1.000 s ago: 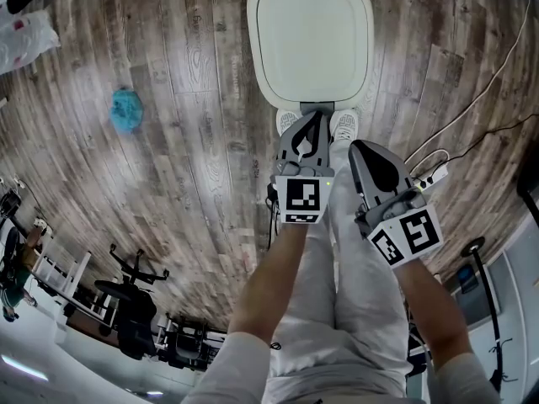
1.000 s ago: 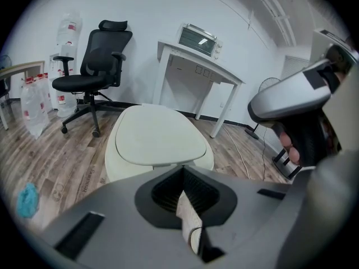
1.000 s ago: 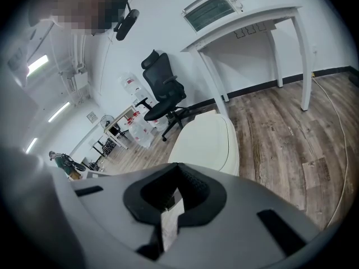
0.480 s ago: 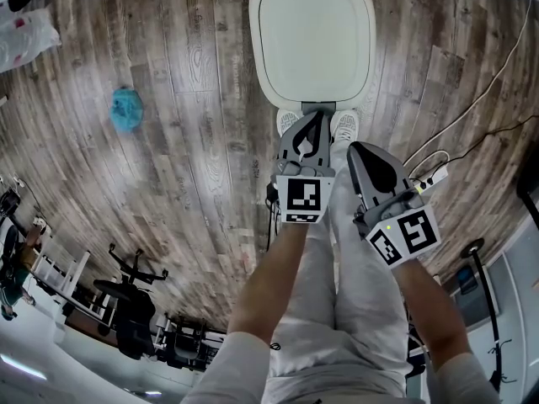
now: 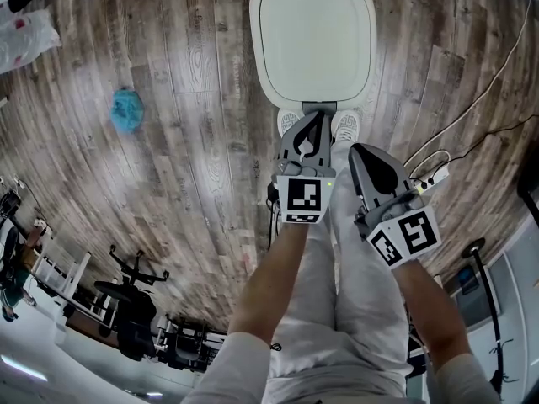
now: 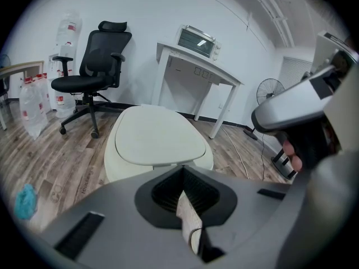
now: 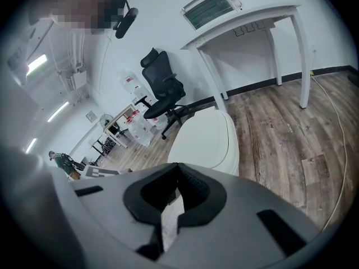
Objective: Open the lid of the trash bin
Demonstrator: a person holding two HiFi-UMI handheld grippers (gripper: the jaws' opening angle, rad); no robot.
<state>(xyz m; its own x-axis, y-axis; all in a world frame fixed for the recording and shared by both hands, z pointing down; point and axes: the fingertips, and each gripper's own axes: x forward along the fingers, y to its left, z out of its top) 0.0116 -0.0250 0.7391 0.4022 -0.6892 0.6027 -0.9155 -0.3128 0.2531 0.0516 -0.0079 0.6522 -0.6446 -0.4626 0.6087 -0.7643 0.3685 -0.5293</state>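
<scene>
A white trash bin point(image 5: 313, 36) stands on the wood floor straight ahead, its lid point(image 6: 157, 136) down flat and closed. A grey pedal point(image 5: 318, 106) sticks out at its near foot, between the person's shoes. My left gripper point(image 5: 313, 123) hovers just short of the bin's near edge, above the pedal, shut with nothing in it. My right gripper point(image 5: 368, 154) hangs lower right, further back from the bin, also shut and empty. In the left gripper view the left gripper point(image 6: 183, 175) points at the lid. In the right gripper view the right gripper point(image 7: 176, 172) has the bin point(image 7: 205, 142) ahead.
A blue crumpled item point(image 5: 126, 109) lies on the floor to the left. A power strip with cables point(image 5: 431, 175) lies to the right. Behind the bin are a black office chair point(image 6: 92, 60), a white table with a toaster oven point(image 6: 196, 55) and water bottles point(image 6: 31, 102).
</scene>
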